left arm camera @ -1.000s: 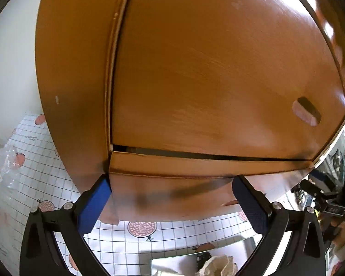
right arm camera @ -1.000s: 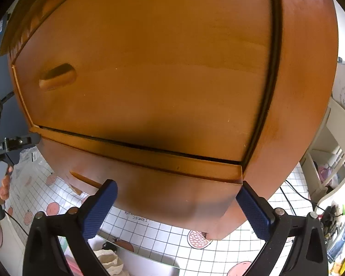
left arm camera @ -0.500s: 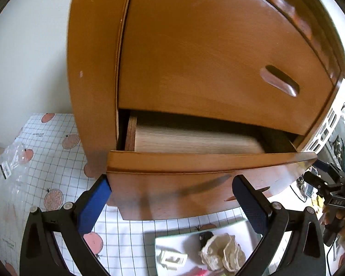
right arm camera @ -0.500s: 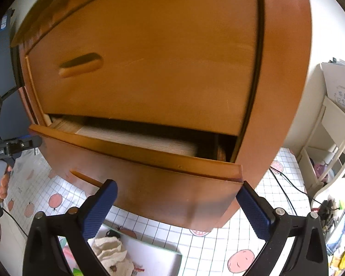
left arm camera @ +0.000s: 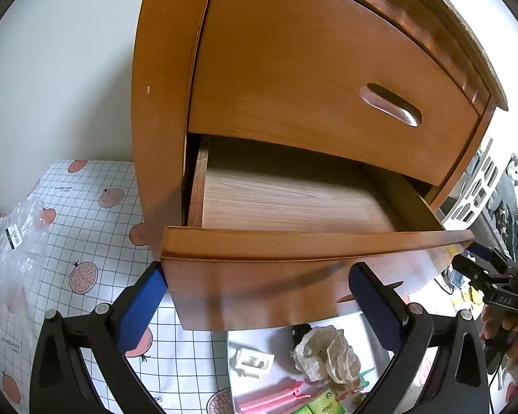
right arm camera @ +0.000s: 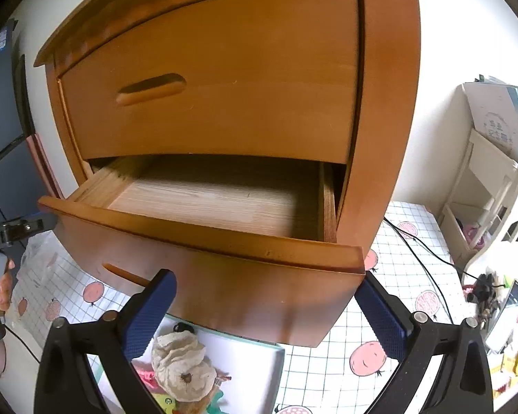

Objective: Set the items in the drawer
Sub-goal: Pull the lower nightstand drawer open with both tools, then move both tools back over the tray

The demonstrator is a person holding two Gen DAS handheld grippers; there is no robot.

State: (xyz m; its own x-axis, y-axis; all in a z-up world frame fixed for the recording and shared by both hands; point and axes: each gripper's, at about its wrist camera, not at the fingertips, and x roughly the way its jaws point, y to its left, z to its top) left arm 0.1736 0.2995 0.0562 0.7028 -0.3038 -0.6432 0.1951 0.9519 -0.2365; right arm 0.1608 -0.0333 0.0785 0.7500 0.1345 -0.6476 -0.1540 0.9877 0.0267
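The wooden cabinet's lower drawer [left arm camera: 293,200] [right arm camera: 217,203] stands pulled out, its pale wood bottom bare. The upper drawer [left arm camera: 328,86] [right arm camera: 224,86] is shut. My left gripper [left arm camera: 255,283] is open, its blue pads spread wide around the left end of the drawer front [left arm camera: 259,245]. My right gripper [right arm camera: 264,286] is open the same way at the right end of the front. Below the drawer lies a white tray [left arm camera: 259,341] [right arm camera: 245,355] with a crumpled beige wad [left arm camera: 328,355] [right arm camera: 183,358], a small white piece [left arm camera: 253,362], a pink clip [left arm camera: 272,400] and a green packet [left arm camera: 323,402].
A grid-patterned mat [left arm camera: 86,207] covers the floor. A clear plastic bag [left arm camera: 10,241] lies at the left by the wall. At the right stand a white shelf [right arm camera: 483,189], a black cable [right arm camera: 428,269] and small clutter. A hand [left arm camera: 500,327] holds the other gripper.
The lower drawer has slid out from nearly shut to well open. Both grippers have drawn back with it, and the tray with its items has come into view.
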